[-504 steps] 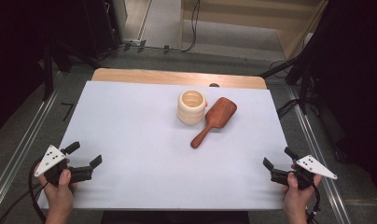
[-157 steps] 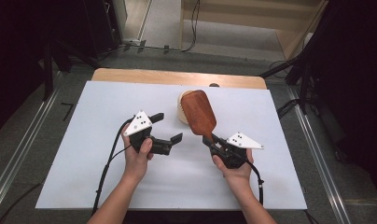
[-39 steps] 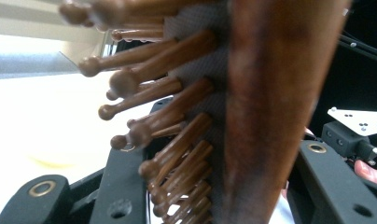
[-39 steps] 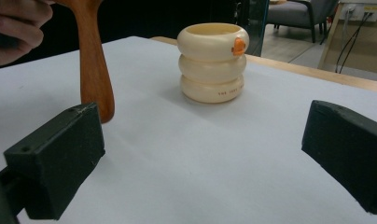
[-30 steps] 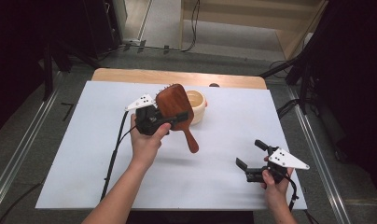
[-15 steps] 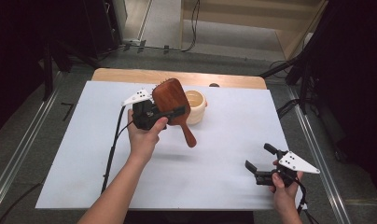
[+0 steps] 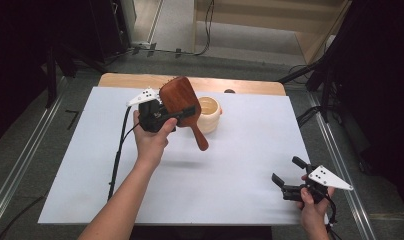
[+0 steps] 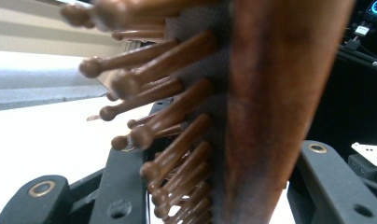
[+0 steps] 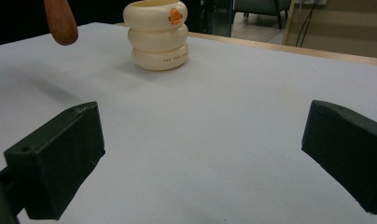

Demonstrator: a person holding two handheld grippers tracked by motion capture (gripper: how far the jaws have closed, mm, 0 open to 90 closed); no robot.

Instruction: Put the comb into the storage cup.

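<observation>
My left gripper (image 7: 182, 112) is shut on the head of a brown wooden hairbrush (image 7: 182, 102), held up above the table. Its handle slants down to the right, in front of a cream ribbed cup (image 7: 210, 115). In the left gripper view the brush (image 8: 270, 93) stands between the jaws, its wooden bristles pointing left. My right gripper (image 7: 285, 172) rests low at the table's front right, open and empty. In the right gripper view its gripper (image 9: 200, 154) faces the cup (image 9: 158, 35), which has an orange mark, and the brush handle's tip (image 9: 60, 21) hangs at upper left.
A white sheet (image 7: 240, 160) covers most of the table, with a wooden strip (image 7: 130, 80) along the far edge. Metal rails run down both sides. The left gripper's cable (image 7: 117, 155) trails across the sheet.
The right gripper has drawn back toward the table's front right corner. The left gripper keeps its hold on the brush and has hardly moved.
</observation>
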